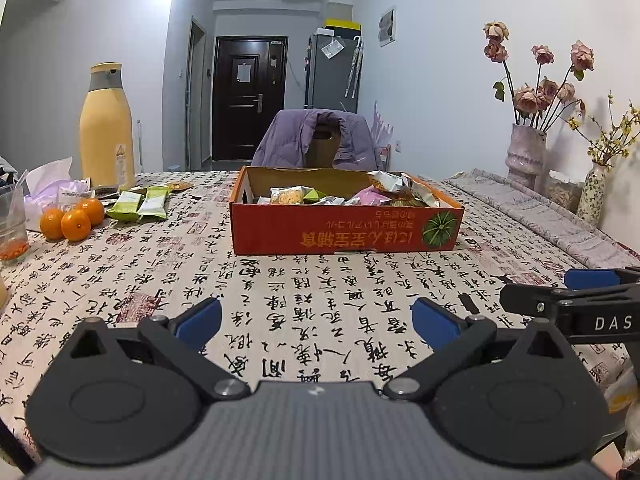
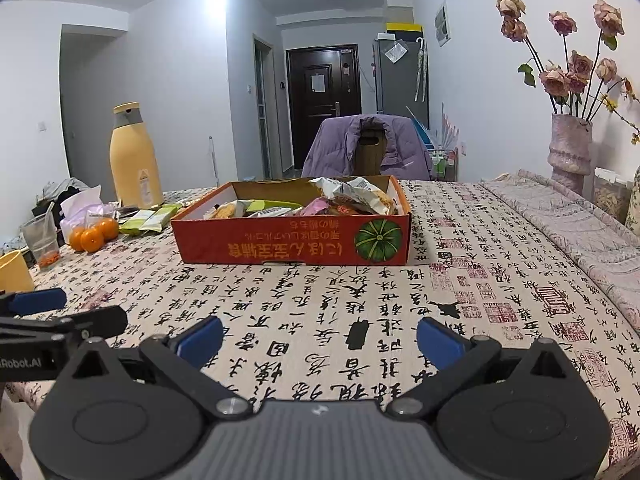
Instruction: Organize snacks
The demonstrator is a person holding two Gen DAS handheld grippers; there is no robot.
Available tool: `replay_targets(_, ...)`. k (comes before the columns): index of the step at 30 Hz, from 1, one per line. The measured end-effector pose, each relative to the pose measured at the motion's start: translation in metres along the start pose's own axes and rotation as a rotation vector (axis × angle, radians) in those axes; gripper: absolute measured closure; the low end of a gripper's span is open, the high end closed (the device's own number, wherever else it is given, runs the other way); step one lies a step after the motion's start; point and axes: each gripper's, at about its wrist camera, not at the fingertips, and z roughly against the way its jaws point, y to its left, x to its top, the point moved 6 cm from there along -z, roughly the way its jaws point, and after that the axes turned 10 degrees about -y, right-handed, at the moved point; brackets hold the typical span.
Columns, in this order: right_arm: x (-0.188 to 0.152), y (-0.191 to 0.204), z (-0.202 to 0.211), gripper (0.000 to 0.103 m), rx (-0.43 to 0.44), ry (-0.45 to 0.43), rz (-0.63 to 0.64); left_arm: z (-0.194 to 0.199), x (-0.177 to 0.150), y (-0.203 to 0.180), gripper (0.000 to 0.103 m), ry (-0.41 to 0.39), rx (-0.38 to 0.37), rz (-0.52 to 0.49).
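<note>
The cup [image 1: 12,220] and yellow mug [image 2: 14,272] are edge-cropped.

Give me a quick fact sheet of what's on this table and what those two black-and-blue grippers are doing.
surface: table with calligraphy-print cloth
container: red cardboard box, open, mid-table, holding assorted snack packets
loose snacks: green packets on the cloth left of the box
fruit: three oranges beside the green packets
other items: yellow bottle, vase of dried roses
left gripper: open, empty, short of the box
right gripper: open, empty, short of the box
</note>
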Motion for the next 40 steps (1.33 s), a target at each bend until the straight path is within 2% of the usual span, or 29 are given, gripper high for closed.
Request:
replay_targets(27, -0.002, -0.001, 0.002, 0.0, -0.002, 0.004, -0.008, 0.005, -0.002, -0.003, 0.0, 0.008, -0.008, -0.009)
replay_targets(40, -0.006, -0.001, 0.001, 0.0, 0.0, 0.011, -0.01, 0.01, -0.001, -0.012, 0.0, -0.032, -0.019, -0.047)
